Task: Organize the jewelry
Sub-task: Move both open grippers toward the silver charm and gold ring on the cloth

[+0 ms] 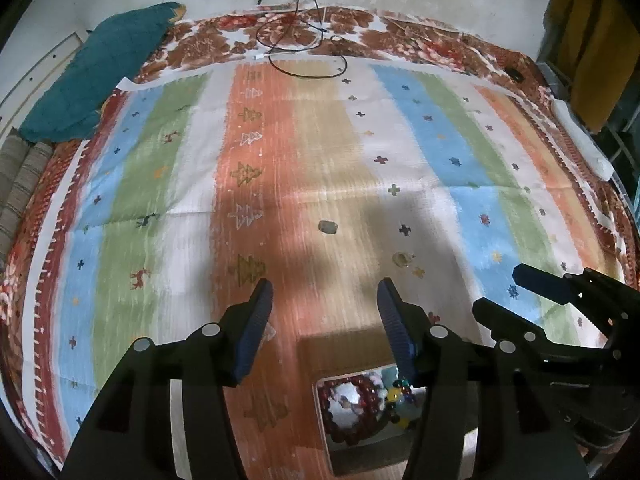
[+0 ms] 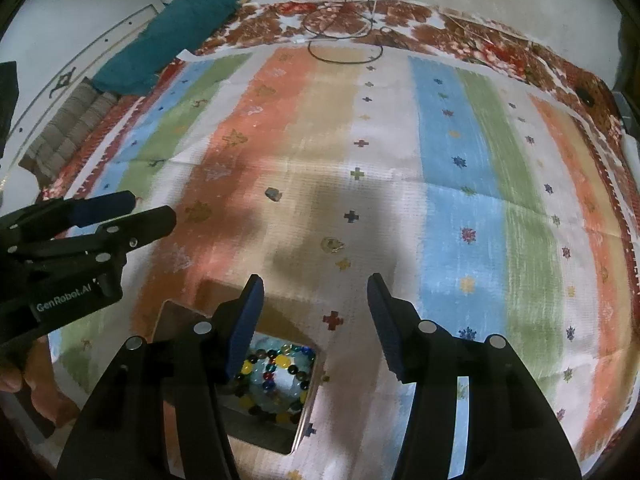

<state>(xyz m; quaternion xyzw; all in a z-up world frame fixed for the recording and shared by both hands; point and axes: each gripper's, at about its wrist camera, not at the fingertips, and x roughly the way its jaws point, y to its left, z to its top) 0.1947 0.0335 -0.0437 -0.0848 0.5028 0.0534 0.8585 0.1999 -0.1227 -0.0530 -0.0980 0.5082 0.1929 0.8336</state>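
Striped cloth (image 1: 332, 152) spread over a bed, both tools hovering above it with nothing held.

My left gripper (image 1: 324, 300) and right gripper (image 2: 316, 296) both stand spread and empty. Just below them the box (image 2: 308, 412) holds beaded bracelets (image 2: 276, 376). Farther out, two small pieces lie loose on the cloth: a greyish one (image 1: 328, 227) and a pale ring-like one (image 1: 403, 259). I judge them light, hard and slippery; pinch each across its middle.
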